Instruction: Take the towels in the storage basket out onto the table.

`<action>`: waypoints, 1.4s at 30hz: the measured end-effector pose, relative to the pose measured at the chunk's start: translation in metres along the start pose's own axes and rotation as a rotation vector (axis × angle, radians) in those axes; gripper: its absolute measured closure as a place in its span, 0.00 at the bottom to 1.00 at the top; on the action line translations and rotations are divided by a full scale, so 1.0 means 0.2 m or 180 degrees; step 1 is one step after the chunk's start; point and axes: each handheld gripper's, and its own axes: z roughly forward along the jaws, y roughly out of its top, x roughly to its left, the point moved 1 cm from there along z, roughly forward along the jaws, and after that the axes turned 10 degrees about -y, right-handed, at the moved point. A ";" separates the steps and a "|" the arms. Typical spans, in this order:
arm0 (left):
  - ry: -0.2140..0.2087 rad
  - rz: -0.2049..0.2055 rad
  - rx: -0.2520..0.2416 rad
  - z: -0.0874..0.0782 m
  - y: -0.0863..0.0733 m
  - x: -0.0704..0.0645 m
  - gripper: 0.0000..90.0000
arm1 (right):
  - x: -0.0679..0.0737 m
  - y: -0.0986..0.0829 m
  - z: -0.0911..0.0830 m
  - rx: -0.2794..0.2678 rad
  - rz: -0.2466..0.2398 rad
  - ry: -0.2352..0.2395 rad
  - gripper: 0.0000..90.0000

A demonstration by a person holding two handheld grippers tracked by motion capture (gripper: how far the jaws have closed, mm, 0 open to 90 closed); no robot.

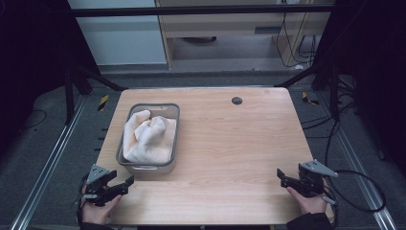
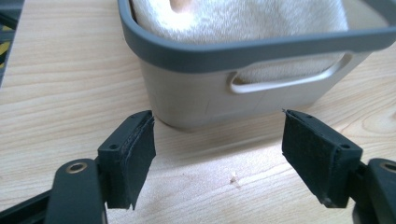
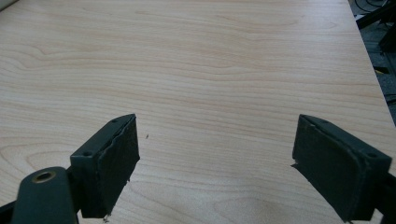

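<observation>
Two hands come in from the bottom edge of the high view, each one holding tongs over the near part of the tabletop [image 1: 230,143]. At the left corner, the left tongs [image 1: 125,183] are spread wide and hold nothing; they point toward the near end of the bin [image 1: 148,168], which stands just beyond them. In the left gripper view the two black pads [image 2: 135,154] stand far apart, with bare wood between them, and the bin's pale wall with its slot handle [image 2: 285,81] is close in front, not touching the pads. A small pale crumb [image 2: 233,177] lies on the wood between the pads. At the right corner, the right tongs [image 1: 283,177] are also wide open and empty, pointing to the left across the tabletop. In the right gripper view their pads [image 3: 116,154] frame only light wood grain, and I see a tiny dark speck [image 3: 147,136] near the left pad. The grey bin sits on the left half of the tabletop, with its long side running away from the person, and it is well apart from the right tongs. Inside it lies a crumpled cream towel [image 1: 149,136], which fills most of the bin and rises above the dark rim. Near the far edge of the tabletop there is a round dark cap [image 1: 236,100].
</observation>
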 end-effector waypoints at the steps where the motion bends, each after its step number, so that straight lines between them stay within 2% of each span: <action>1: -0.0004 -0.0004 -0.0018 -0.01 0.00 0.00 0.28 | 0.00 0.00 0.00 0.0000 0.0000 0.0000 0.16; 11: -0.0046 -0.0011 -0.0128 -0.05 0.04 -0.02 0.30 | 0.00 0.00 0.00 -0.0008 -0.0050 0.0012 0.17; 19: -0.0082 0.0034 -0.0179 -0.07 0.07 -0.05 0.31 | 0.01 0.00 0.00 -0.0020 -0.0116 0.0005 0.17; 32: -0.0182 0.0079 -0.0222 -0.09 0.13 -0.09 0.31 | 0.01 0.00 0.00 -0.0045 -0.0106 0.0012 0.17; 42: -0.0193 0.0139 -0.0286 -0.11 0.19 -0.10 0.30 | 0.01 0.00 0.00 -0.0040 -0.0121 0.0035 0.18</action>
